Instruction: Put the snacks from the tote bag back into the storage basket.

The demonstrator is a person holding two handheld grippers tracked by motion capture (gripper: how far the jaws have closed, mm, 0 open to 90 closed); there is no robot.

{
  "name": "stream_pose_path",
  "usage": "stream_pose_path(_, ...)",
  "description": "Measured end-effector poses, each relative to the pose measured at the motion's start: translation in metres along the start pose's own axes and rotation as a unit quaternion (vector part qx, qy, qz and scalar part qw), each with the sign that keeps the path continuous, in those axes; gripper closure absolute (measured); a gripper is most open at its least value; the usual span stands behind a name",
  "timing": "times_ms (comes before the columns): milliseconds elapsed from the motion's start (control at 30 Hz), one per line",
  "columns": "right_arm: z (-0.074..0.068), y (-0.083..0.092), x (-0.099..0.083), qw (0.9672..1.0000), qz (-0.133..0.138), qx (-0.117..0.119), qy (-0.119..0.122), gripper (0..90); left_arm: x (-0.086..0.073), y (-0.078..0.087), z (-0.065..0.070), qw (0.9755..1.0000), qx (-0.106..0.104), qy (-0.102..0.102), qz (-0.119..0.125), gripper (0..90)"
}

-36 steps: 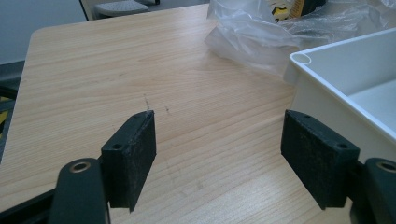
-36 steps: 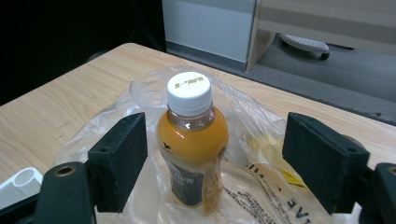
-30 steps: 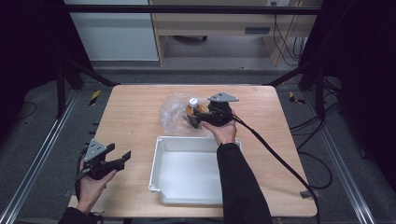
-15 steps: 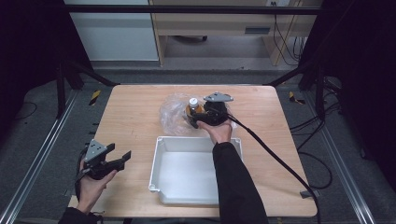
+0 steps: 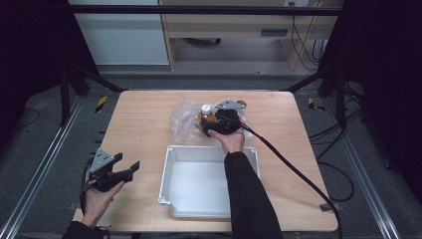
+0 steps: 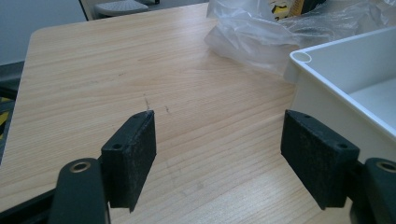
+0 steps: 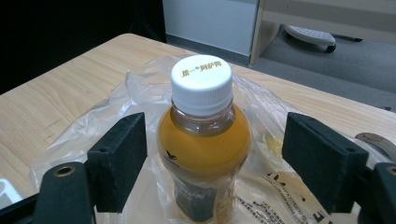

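Note:
A small bottle of amber drink with a white cap stands upright on a crumpled clear plastic bag at the table's far middle. My right gripper is open, its two pads on either side of the bottle, a gap between each pad and the bottle. A white rectangular bin lies just in front of the bag. My left gripper is held open low over the table's front left, pointing toward the bin's corner, with bare wood between its pads.
The right gripper's black cable trails across the table's right side to the front edge. Printed text shows on the bag under the bottle. Bare wood spreads over the left half of the table. Metal frame rails flank the table.
My right gripper has slid a little to the left along the bag, closing in around the bottle. The left gripper has stayed where it was.

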State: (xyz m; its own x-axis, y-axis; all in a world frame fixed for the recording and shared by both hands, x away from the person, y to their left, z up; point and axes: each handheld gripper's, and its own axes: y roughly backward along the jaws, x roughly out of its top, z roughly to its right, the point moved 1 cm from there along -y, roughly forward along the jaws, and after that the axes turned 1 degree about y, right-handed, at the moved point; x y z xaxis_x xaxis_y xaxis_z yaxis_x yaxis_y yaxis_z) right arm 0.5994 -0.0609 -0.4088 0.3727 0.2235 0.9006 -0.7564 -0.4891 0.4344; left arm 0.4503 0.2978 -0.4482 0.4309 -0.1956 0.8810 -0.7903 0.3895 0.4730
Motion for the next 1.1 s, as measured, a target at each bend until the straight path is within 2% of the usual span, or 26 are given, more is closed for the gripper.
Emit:
stream_pose_path(433,-0.001,-0.011,-0.007,1.0,-0.003,0.001,-0.007,22.2,0.0,-0.001,0.0,1.0,0.0,0.0,-0.003,26.7)
stream_pose_path(633,-0.002,-0.016,-0.01,0.9998,-0.005,0.009,-0.016,24.8,-0.001,-0.001,-0.001,1.0,0.0,-0.001,-0.003,26.7)
stream_pose_path(800,-0.001,-0.018,-0.011,0.9999,-0.008,0.01,-0.012,27.3,-0.001,-0.001,-0.001,1.0,0.0,-0.001,-0.003,26.7)
stream_pose_path(1100,-0.001,-0.02,-0.011,0.9999,-0.009,0.006,-0.013,25.4,-0.001,-0.001,0.0,1.0,0.0,0.0,-0.004,26.7)
